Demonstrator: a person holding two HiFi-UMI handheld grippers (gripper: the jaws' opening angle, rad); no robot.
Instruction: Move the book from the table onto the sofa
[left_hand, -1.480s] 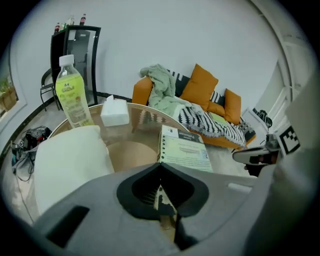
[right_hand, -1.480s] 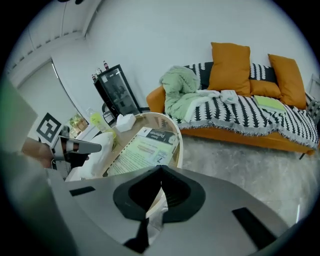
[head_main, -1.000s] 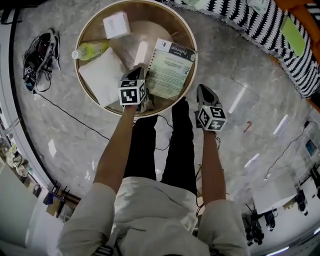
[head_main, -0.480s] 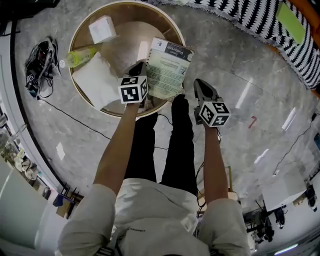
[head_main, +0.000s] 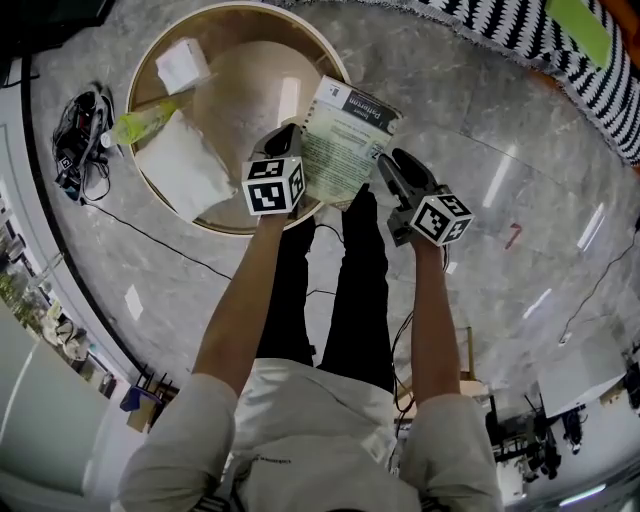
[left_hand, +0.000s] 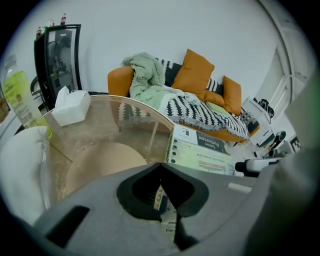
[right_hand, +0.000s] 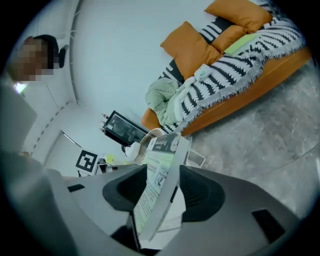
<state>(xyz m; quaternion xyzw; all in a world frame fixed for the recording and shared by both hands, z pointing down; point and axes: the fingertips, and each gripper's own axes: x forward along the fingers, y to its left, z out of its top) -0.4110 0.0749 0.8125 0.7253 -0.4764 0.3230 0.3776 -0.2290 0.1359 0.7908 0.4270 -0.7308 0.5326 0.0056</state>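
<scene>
The book (head_main: 350, 140), pale green with a dark title band, hangs over the near right rim of the round glass table (head_main: 205, 222). My left gripper (head_main: 285, 140) is shut on its near left corner. My right gripper (head_main: 385, 168) is at the book's right edge. Its jaws are opening, and the book (right_hand: 157, 175) stands on edge between the pads with a gap on each side. In the left gripper view the book (left_hand: 205, 152) sticks out beyond the shut jaws. The orange sofa (left_hand: 200, 85) under a striped blanket (head_main: 560, 60) lies beyond the table.
On the table are a white tissue box (head_main: 180, 65), a yellow-green bottle (head_main: 135, 125) and a white folded cloth (head_main: 180, 165). A bundle of cables (head_main: 75, 140) lies on the marble floor at the left. The person's legs (head_main: 320, 290) stand just before the table.
My left gripper has carried the book to the right, out over the table's rim. My right gripper rolled, came up to the book's right edge, and its jaws opened around it.
</scene>
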